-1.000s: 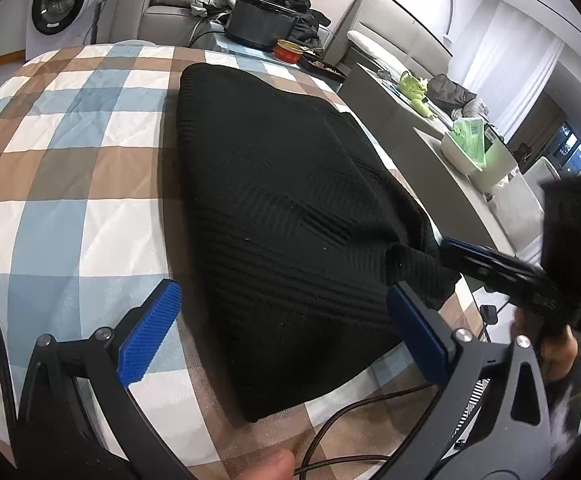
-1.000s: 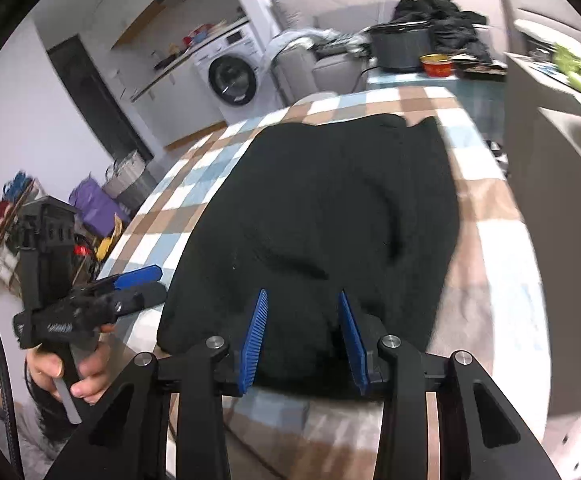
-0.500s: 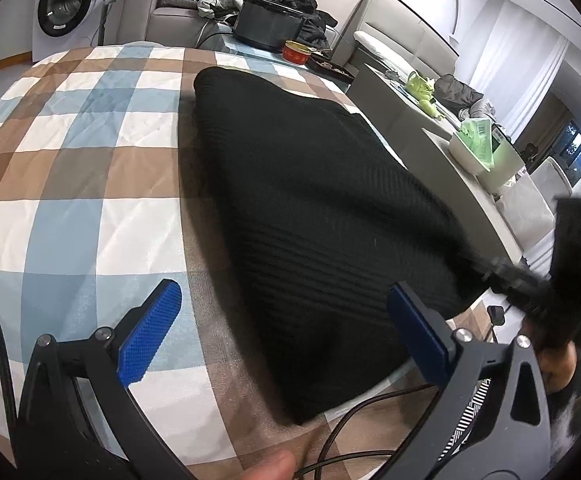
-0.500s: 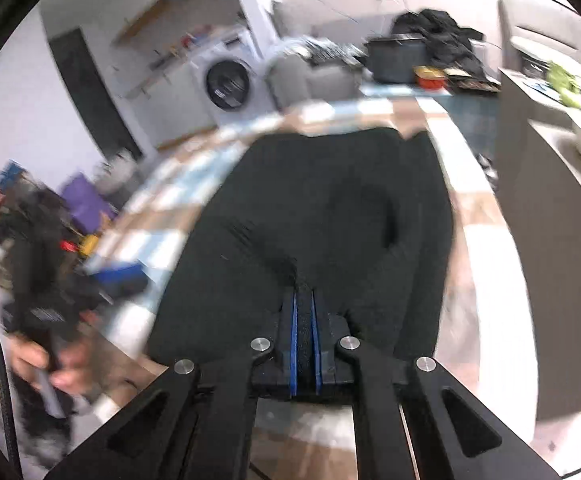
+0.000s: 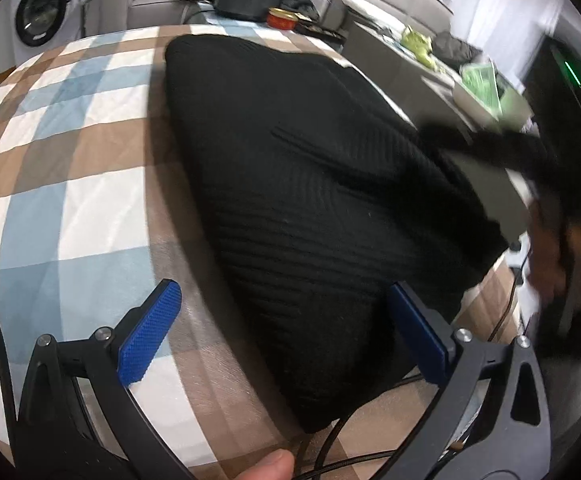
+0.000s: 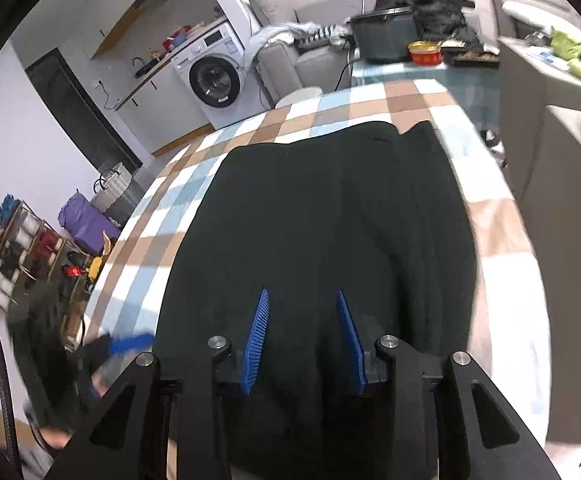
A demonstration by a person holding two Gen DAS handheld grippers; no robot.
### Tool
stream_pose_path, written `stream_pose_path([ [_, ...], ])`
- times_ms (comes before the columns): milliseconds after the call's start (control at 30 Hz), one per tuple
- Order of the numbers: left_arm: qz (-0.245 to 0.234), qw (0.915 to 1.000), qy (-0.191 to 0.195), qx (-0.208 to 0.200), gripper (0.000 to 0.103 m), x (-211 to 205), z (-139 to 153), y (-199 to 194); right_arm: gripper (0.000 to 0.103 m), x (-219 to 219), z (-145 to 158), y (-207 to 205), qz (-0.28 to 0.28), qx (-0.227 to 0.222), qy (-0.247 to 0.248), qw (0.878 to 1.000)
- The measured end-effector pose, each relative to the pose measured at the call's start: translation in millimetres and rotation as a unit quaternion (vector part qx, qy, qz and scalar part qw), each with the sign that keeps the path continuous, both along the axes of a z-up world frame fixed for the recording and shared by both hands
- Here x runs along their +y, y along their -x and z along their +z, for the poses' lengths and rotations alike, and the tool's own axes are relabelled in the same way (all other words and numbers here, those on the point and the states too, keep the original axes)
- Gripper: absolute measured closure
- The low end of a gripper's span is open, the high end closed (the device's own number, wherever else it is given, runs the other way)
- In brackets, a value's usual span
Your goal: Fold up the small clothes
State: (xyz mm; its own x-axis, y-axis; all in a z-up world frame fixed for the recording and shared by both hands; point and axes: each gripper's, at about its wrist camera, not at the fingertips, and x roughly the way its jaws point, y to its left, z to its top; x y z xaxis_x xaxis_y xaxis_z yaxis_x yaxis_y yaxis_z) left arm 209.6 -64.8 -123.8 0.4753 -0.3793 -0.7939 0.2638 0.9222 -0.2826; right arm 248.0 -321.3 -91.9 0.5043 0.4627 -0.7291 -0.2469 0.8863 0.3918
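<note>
In the left wrist view, the left claw (image 5: 286,334) sits low in the frame with its blue pads (image 5: 150,338) far apart and nothing between them. Just past it lies the black ribbed knit garment (image 5: 310,184), spread over the middle of the counter with the blue, brown and white checked cloth (image 5: 62,152). It looks soft, floppy and light, so it will bend and sag wherever it is lifted. Its near bottom corner, low in the middle of the frame, looks like a good place to pinch.

In the right wrist view, the right claw (image 6: 302,340) is at the bottom middle. Its jaws have just been opening and stand a little apart, over the knit but not squeezing it. The edge on the right side of the garment looks easy to grab too.
</note>
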Motion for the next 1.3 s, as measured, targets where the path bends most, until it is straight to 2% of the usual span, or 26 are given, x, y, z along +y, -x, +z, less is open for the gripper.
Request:
stream_pose_path([
  [100,-0.004,0.9999,-0.007,0.006,0.001,-4.8,-4.5,0.1,0.066,0.5,-4.4,-45.6,-0.012,0.024,-0.017,0.999],
  [300,-0.009,0.9999,-0.002,0.009,0.001,-3.8,-6.4,-1.4,0.068,11.1,-29.7,-113.5,-0.014,0.084,-0.009,0.996],
  [367,-0.011,0.9999,-0.001,0.010,0.001,-3.9,-6.7,-1.8,0.084,16.4,-33.0,-118.6,0.003,0.084,-0.015,0.996],
  [400,-0.011,0.9999,0.001,0.010,0.001,-2.8,-6.5,-2.6,0.094,20.3,-32.5,-119.5,0.011,0.079,-0.005,0.997],
  [433,-0.011,0.9999,0.002,0.011,0.001,-2.0,-6.2,-3.4,0.098,22.8,-27.4,-117.8,0.016,0.061,0.001,0.998],
  [567,-0.009,0.9998,0.014,0.007,0.001,0.2,-0.1,-2.7,0.099,20.9,11.8,-100.3,0.013,-0.031,0.033,0.999],
  [667,-0.012,0.9996,0.024,0.001,0.001,1.5,6.4,1.5,0.099,17.1,35.6,-94.5,0.000,-0.072,0.075,0.995],
  [700,-0.014,0.9996,0.025,0.000,0.001,1.1,7.2,1.2,0.099,14.5,37.0,-96.1,-0.007,-0.072,0.085,0.994],
  [767,-0.012,0.9998,0.018,0.001,0.001,0.1,5.2,-0.5,0.099,10.9,26.7,-106.2,-0.018,-0.050,0.098,0.994],
  [900,-0.008,0.9997,0.018,0.012,0.001,1.0,0.2,-0.4,0.096,-3.7,-21.0,-129.2,-0.040,0.040,0.105,0.993],
  [933,-0.008,0.9997,0.018,0.012,0.001,1.9,0.2,0.6,0.094,-10.0,-25.7,-128.0,-0.046,0.054,0.090,0.993],
  [1000,-0.006,0.9997,0.018,0.012,0.001,3.7,0.9,1.9,0.089,-22.4,-18.5,-110.9,-0.043,0.050,0.054,0.996],
  [1100,-0.003,0.9997,0.020,0.011,0.001,8.4,1.7,2.3,0.069,-35.1,-6.9,-70.8,-0.027,0.037,0.025,0.999],
  [1233,0.000,0.9996,0.026,0.012,0.001,8.4,1.2,0.0,0.067,-40.4,-6.7,-12.1,0.014,0.047,-0.015,0.999],
  [1300,0.000,0.9996,0.027,0.011,0.001,6.6,2.1,-0.9,0.067,-37.3,-13.8,2.3,0.020,0.059,-0.023,0.998],
])
